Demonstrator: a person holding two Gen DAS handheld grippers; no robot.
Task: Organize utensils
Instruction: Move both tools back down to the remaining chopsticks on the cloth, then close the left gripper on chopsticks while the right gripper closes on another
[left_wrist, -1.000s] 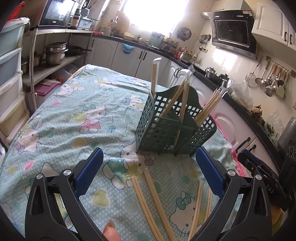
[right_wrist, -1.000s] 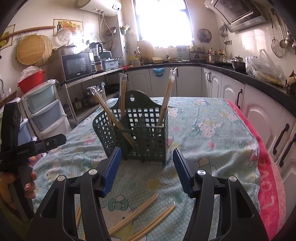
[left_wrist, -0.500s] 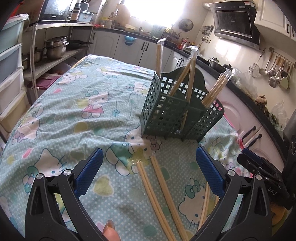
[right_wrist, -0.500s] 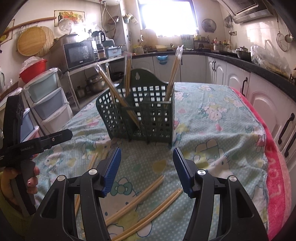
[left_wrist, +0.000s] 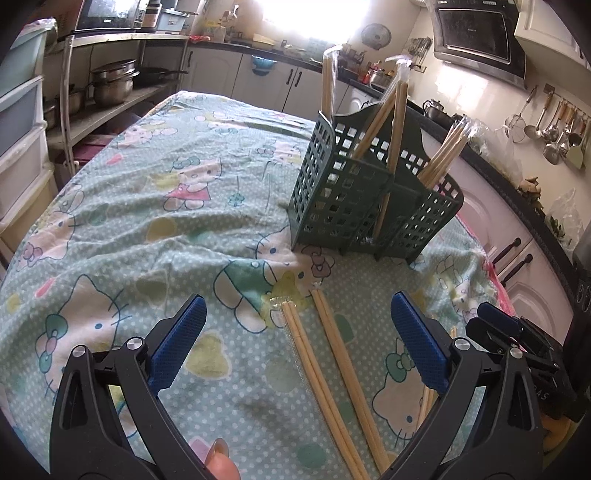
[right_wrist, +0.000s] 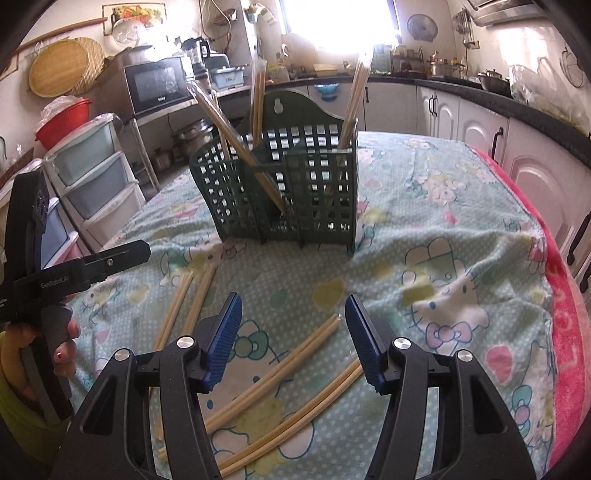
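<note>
A dark green lattice utensil holder (left_wrist: 373, 206) (right_wrist: 284, 192) stands on the table with several wrapped chopstick pairs leaning in its compartments. Loose wrapped chopstick pairs (left_wrist: 325, 376) (right_wrist: 280, 373) lie flat on the cloth in front of it. My left gripper (left_wrist: 297, 343) hovers open over two of these pairs, nothing between its blue pads. Above another two pairs, my right gripper (right_wrist: 293, 332) also stands open and holds nothing. Each gripper shows at the edge of the other's view.
A patterned teal tablecloth (left_wrist: 147, 206) covers the table, with a pink edge (right_wrist: 565, 332) on the right. Plastic drawers (right_wrist: 92, 177) and a shelf with pots (left_wrist: 114, 81) stand to the left. Kitchen cabinets (right_wrist: 480, 125) line the far side.
Both grippers have sunk toward the table and tipped downward; the holder now sits higher in each view and the loose chopsticks lie closer below the pads. Jaws unchanged.
</note>
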